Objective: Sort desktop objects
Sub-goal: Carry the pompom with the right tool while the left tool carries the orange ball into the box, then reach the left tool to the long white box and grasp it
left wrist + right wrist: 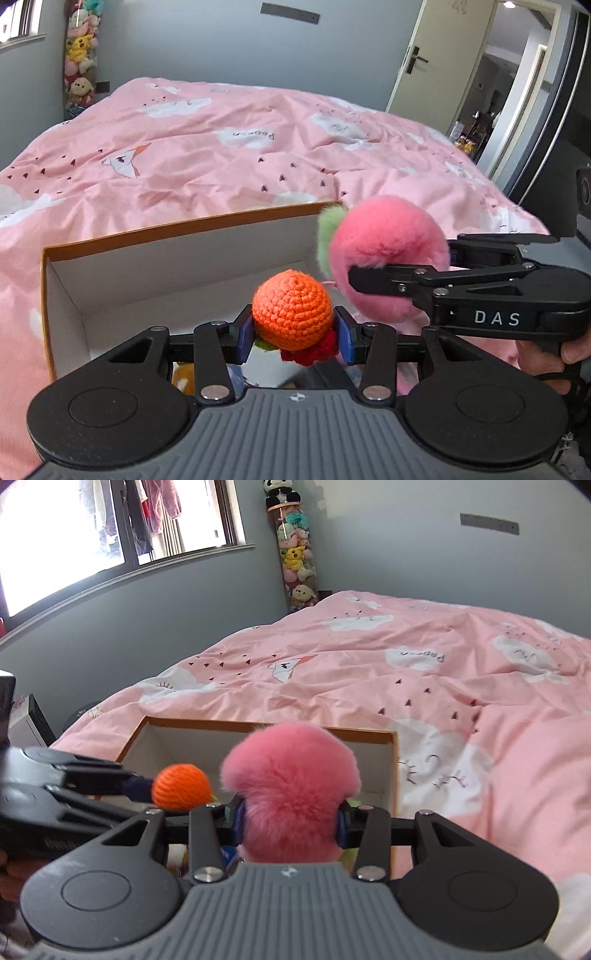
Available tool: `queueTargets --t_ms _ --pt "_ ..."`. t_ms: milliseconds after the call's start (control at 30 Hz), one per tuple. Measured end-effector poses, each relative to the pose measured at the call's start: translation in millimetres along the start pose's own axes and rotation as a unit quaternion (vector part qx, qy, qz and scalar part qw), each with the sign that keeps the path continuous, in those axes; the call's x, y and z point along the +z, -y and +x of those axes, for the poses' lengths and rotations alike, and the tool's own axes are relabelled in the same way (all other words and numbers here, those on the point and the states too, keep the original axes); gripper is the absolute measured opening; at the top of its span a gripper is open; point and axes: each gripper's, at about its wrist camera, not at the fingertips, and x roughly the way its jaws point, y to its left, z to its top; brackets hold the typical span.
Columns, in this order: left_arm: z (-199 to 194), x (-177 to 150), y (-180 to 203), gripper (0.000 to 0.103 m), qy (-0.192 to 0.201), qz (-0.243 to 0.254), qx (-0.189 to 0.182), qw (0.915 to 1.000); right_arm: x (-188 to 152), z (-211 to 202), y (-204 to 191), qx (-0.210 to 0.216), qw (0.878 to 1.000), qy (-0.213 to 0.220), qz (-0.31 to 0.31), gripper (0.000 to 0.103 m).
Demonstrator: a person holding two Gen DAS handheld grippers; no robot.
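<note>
My left gripper (294, 338) is shut on an orange crocheted ball (291, 307) with red and green yarn bits under it. It hangs over the near side of an open cardboard box (192, 229) with white inner walls. My right gripper (291, 825) is shut on a fluffy pink plush fruit (291, 779). In the left wrist view the plush fruit (384, 243) with its green leaf sits to the right of the ball, above the box's right corner, held by the right gripper (369, 273). In the right wrist view the orange ball (181, 785) shows at the left, in front of the box (391, 771).
The box rests on a bed with a pink quilt (221, 155) printed with white clouds. A tall tube of plush toys (297, 561) stands in the room's corner. A window (110, 528) is at the left, an open door (439, 66) at the right. A hand (569, 350) grips the right tool.
</note>
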Motion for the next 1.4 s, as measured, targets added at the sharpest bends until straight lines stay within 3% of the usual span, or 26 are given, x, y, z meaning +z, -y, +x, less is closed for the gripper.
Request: queueTargets --t_ms 333,633,867,1100,1267,1400 --pt "40 -18 -7 0.051 -0.046 0.037 0.018 0.9981 -17 57 15 -0.011 0.997 -0.078 -0.012 0.047" --pt "51 -22 -10 0.051 -0.063 0.041 0.019 0.9970 -22 59 18 -0.009 0.996 -0.088 -0.017 0.046" --pt "55 -21 -6 0.052 -0.078 0.055 0.019 0.9953 -22 31 17 -0.010 0.998 -0.054 0.001 0.047" --pt "51 -21 -5 0.054 -0.075 0.052 0.015 0.9957 -24 -13 35 -0.053 0.997 -0.005 0.046 0.047" --pt "35 -21 0 0.054 -0.052 0.053 0.020 0.9970 -34 -36 58 -0.108 0.990 0.010 0.086 0.048" --pt "15 -20 11 0.054 -0.020 0.074 0.015 0.9970 -49 -47 77 -0.142 0.984 -0.001 0.109 0.048"
